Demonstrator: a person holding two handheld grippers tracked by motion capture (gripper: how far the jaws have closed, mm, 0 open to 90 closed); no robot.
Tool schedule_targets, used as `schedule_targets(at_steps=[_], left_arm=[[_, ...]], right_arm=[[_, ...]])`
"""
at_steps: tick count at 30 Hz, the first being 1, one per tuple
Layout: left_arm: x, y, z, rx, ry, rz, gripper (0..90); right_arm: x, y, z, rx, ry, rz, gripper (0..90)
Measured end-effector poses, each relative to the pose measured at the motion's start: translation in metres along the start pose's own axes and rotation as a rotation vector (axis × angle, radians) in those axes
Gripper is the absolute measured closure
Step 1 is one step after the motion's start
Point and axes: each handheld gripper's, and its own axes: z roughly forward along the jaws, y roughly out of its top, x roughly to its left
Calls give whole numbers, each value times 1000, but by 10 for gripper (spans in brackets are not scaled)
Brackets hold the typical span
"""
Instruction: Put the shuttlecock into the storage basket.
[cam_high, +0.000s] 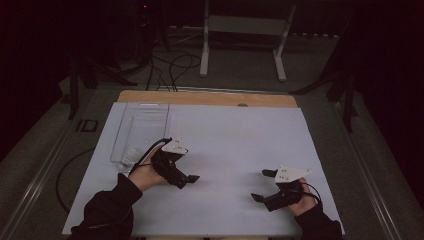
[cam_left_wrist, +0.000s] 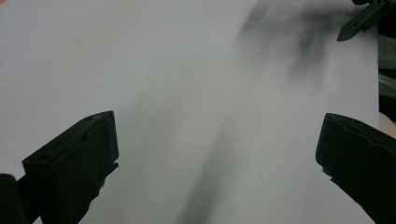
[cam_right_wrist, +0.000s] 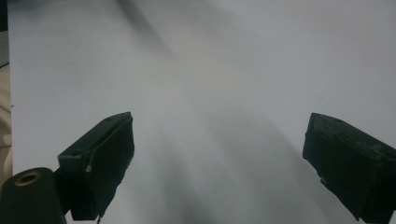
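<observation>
My left gripper (cam_high: 186, 179) hovers low over the white mat (cam_high: 230, 135) at the left of the middle, pointing right. In the left gripper view the left gripper (cam_left_wrist: 219, 149) is open, its jaws wide apart with bare mat between them. My right gripper (cam_high: 263, 185) is near the front right of the mat, pointing left. The right gripper view shows the right gripper (cam_right_wrist: 219, 149) open too, holding nothing. A jaw tip of the right gripper (cam_left_wrist: 359, 21) appears at the top right of the left gripper view.
A clear plastic tray (cam_high: 142, 132) lies on the mat's far left, just behind my left hand. A wooden table edge (cam_high: 205, 97) runs along the back. Beyond it, cables (cam_high: 170, 65) and a white stand (cam_high: 245, 25) sit on the floor.
</observation>
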Motion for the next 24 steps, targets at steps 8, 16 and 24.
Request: schedule_targets(at_steps=[8, 16, 24], left_arm=[[-8, -20, 5, 6, -16, 13, 0], [-12, -40, 3, -13, -19, 14, 0], [-17, -53, 4, -23, -17, 27, 0]], right_arm=[[0, 0, -1, -3, 0, -1, 88], [1, 0, 0, -5, -2, -3, 89], [2, -2, 1, -2, -1, -3, 89]])
